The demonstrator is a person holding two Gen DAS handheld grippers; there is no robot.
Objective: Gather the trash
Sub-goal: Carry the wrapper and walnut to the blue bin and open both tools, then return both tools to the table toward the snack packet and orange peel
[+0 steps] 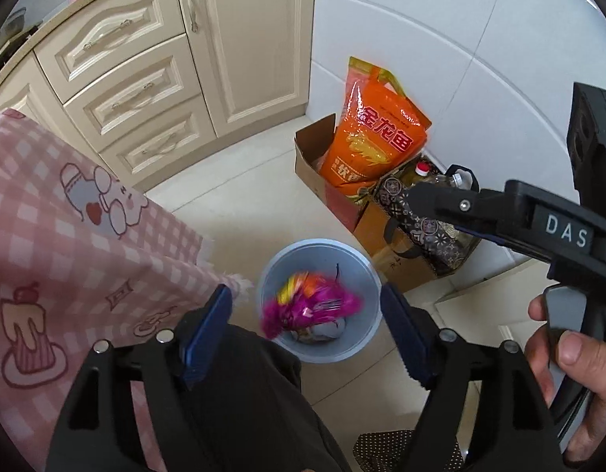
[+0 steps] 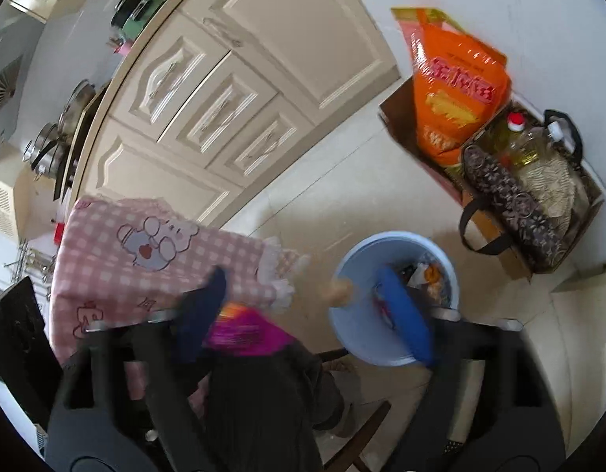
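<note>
Both my tools are spread wide with nothing in them: left tool (image 1: pixel 306 328), right tool (image 2: pixel 303 310). The crinkly magenta foil wrapper (image 1: pixel 310 306) is over the round pale-blue plastic bin (image 1: pixel 365 275), too blurred to tell which way it points.

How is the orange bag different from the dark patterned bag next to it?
The orange bag is bright, shiny plastic with big red characters; the patterned bag is dark, with a small pale print. The orange bag stands upright in a cardboard box and looks sealed; the patterned bag hangs open, with bottles sticking out. The patterned bag has long black straps; the orange one has a short handle. Both sit by the white wall.
</note>
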